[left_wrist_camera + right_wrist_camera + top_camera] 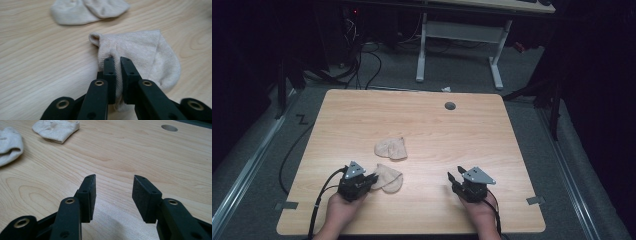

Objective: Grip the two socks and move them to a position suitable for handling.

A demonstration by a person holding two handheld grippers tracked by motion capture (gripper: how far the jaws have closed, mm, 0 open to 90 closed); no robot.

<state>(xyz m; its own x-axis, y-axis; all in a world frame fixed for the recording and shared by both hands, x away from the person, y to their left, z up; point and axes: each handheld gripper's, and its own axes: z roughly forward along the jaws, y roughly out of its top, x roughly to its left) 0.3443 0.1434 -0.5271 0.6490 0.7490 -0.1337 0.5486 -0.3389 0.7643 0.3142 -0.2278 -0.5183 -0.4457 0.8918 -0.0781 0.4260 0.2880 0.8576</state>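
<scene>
Two beige ankle socks lie on the wooden table [437,125]. The near sock [388,177] [140,52] [8,146] rests by my left gripper [373,179] [118,60], whose jaws are shut on the sock's cuff edge with fabric pinched between the pads. The far sock [391,148] [87,11] [56,130] lies folded a little farther up the table. My right gripper [454,176] [113,181] stands open near the front edge at the right, with only bare wood between its jaws.
A round grey cable hole [450,105] [169,128] sits near the table's far edge. Beyond the table stand a white desk frame [459,40] and loose cables on the floor. Tape marks flank the table's front corners.
</scene>
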